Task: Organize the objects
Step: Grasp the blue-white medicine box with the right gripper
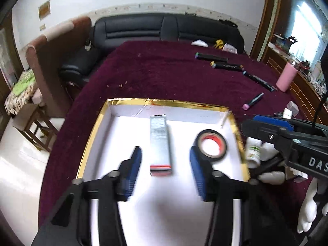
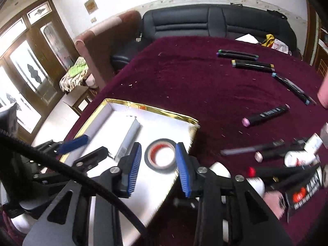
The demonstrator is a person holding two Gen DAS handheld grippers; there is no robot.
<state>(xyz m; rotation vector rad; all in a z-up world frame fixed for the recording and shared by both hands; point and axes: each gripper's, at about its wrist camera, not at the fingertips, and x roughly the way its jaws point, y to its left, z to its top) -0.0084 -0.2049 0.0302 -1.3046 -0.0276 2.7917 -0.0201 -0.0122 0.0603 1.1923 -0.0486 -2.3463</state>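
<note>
A white tray with a gold rim [image 1: 164, 102] [image 2: 160, 110] lies on the maroon cloth. In it a long silver box [image 1: 160, 141] [image 2: 129, 139] lies lengthwise beside a black tape roll with a red core [image 1: 212, 145] [image 2: 161, 155]. My left gripper [image 1: 165, 166] hangs open just above the tray, its blue pads on either side of the box's near end and clear of it. My right gripper [image 2: 158, 168] is open too, with the tape roll lying flat in the tray beyond its pads, untouched.
Several black markers [image 1: 219, 57] [image 2: 264, 114] lie scattered on the maroon cloth [image 1: 153, 71] to the right. A heap of markers, tubes and small bottles [image 2: 297, 164] [image 1: 253, 149] sits right of the tray. A pink cup [image 1: 286, 75] stands far right and a black sofa [image 1: 164, 28] behind.
</note>
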